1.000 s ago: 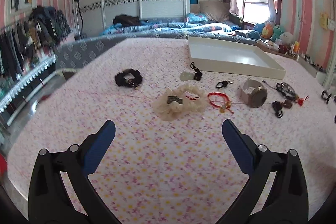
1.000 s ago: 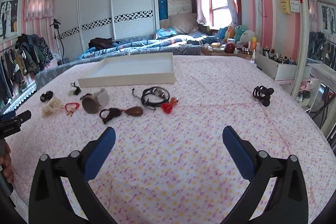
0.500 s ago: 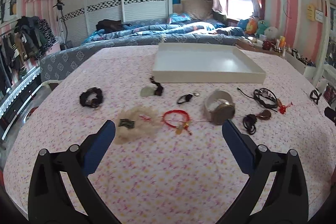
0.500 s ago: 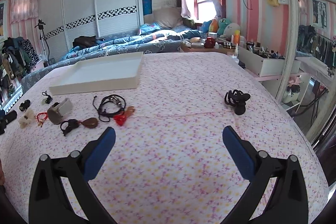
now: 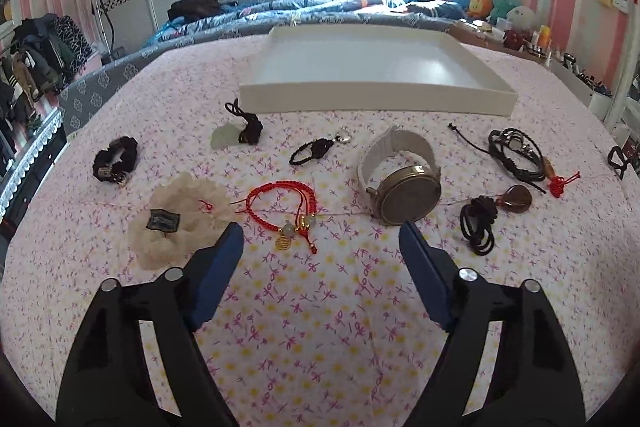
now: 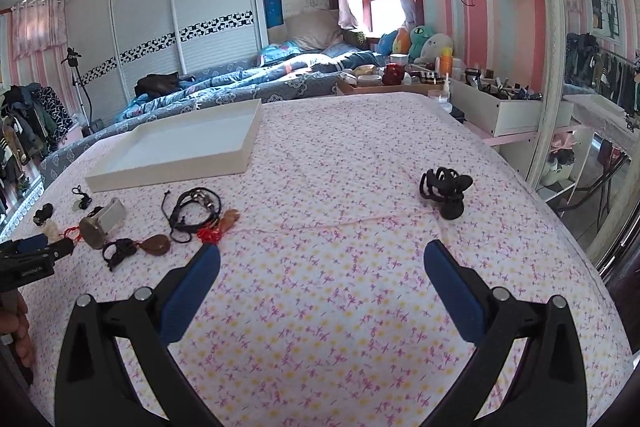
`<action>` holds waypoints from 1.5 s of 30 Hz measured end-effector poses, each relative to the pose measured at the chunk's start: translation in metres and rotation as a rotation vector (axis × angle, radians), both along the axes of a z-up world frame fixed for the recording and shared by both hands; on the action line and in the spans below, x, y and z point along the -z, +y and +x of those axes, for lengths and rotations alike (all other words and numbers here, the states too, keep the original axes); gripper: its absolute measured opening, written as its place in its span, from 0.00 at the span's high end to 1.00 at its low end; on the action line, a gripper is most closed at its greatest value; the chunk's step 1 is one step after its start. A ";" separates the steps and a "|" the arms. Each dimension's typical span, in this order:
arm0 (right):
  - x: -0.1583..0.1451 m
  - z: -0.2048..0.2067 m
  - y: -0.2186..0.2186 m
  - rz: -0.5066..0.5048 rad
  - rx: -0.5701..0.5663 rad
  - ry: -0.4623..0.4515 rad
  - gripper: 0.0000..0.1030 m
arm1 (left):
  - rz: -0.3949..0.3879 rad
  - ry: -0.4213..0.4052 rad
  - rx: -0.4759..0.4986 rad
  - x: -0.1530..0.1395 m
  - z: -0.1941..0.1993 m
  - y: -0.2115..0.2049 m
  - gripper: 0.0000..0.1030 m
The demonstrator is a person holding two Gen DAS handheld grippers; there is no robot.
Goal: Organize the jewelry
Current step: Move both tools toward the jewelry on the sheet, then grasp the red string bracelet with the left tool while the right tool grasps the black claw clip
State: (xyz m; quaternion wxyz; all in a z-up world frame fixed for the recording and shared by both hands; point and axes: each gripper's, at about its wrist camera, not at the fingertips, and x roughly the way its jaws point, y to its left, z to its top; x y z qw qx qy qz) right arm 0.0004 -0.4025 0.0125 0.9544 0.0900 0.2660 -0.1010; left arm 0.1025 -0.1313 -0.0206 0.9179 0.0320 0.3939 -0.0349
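Compared with before, left gripper [image 5: 320,239] has come nearer the red bracelet [image 5: 282,205], jaws just narrowing but apart, nothing between. Right gripper [image 6: 320,263] gapes, holding nothing. White tray [image 5: 372,98] behind the bracelet holds nothing; all jewelry remains outside.

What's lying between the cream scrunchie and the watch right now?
The red cord bracelet with its gold charm lies between the cream scrunchie and the watch, on the floral cloth. The left wrist view shows it.

red cord bracelet [image 5: 282,205] flat nr watch [image 5: 402,183], white tray [image 5: 372,95] behind
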 end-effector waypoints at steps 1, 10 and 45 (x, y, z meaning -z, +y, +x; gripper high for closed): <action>0.001 0.003 -0.002 -0.001 0.004 0.005 0.01 | -0.006 0.016 -0.005 0.002 0.005 0.001 0.33; 0.008 0.021 -0.035 -0.028 0.066 0.070 0.01 | -0.030 0.087 -0.039 0.014 0.031 0.010 0.43; -0.014 0.057 -0.077 -0.067 0.060 0.141 0.55 | -0.084 -0.084 0.007 -0.041 0.026 0.033 0.91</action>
